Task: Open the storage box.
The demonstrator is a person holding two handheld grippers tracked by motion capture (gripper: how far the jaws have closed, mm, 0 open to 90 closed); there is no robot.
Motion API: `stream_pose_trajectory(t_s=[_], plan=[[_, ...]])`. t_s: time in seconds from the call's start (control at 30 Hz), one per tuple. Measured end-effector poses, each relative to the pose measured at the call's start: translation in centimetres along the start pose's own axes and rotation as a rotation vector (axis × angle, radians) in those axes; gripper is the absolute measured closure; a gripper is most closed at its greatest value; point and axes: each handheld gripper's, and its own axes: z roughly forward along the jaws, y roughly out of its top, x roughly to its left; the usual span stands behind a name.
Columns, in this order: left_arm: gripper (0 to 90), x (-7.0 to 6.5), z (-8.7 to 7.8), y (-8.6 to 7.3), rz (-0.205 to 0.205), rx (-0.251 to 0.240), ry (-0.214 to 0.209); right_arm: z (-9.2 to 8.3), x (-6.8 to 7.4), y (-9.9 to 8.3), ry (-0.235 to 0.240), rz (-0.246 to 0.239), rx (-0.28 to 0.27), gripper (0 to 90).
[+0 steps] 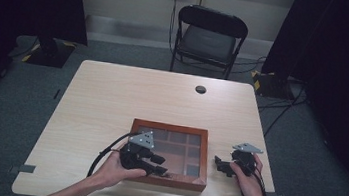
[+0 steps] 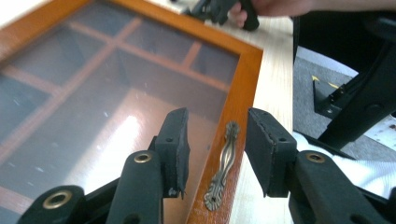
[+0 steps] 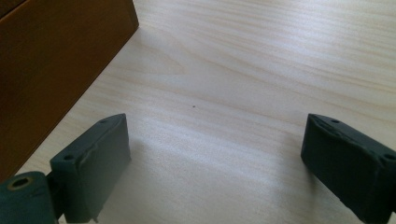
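Note:
A wooden box (image 1: 171, 127) with a glass lid over several compartments lies near the table's front edge. A small brass handle (image 2: 225, 158) is fixed to the lid's front frame (image 2: 247, 70). My left gripper (image 1: 161, 169) hovers at that front edge. In the left gripper view its jaws (image 2: 217, 140) stand either side of the handle with gaps on both sides, so it is open. My right gripper (image 1: 219, 165) rests just right of the box, open over bare table (image 3: 215, 154). The box's side wall (image 3: 56, 60) is at its left.
The light wooden table (image 1: 137, 93) has a round cable hole (image 1: 200, 89) near its far edge. A black folding chair (image 1: 209, 37) stands behind the table. Dark curtains hang at both sides, and cables lie on the grey floor at the right.

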Motion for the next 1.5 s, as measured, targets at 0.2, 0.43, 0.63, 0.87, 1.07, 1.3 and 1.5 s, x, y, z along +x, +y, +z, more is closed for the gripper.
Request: stream_pose_trajectory(t_s=[0.2,0.43,0.63,0.87,1.07,1.3,1.5], plan=[[68.8,-0.1,0.9,-0.2,0.016,0.020,-0.049,0.0,0.0,0.0,0.000,0.000,0.000,7.3],[71.7,-0.3,1.3,-0.4,0.036,0.031,-0.034,0.0,0.0,0.0,-0.002,0.003,0.001,6.8],[74.7,-0.5,1.3,-0.7,0.052,0.018,-0.014,0.0,0.0,0.0,-0.002,0.003,0.001,6.8],[80.4,-1.0,1.4,-0.7,0.110,0.028,0.002,0.0,0.0,0.0,-0.002,0.003,0.003,6.2],[81.2,-0.9,1.4,-0.6,0.095,0.030,-0.010,0.0,0.0,0.0,-0.002,0.003,0.003,6.1],[81.6,-0.6,1.4,-0.5,0.071,0.036,-0.028,0.0,0.0,0.0,-0.002,0.004,0.003,6.2],[81.7,-0.4,1.4,-0.4,0.061,0.038,-0.041,0.0,0.0,0.0,-0.002,0.004,0.004,6.2]])
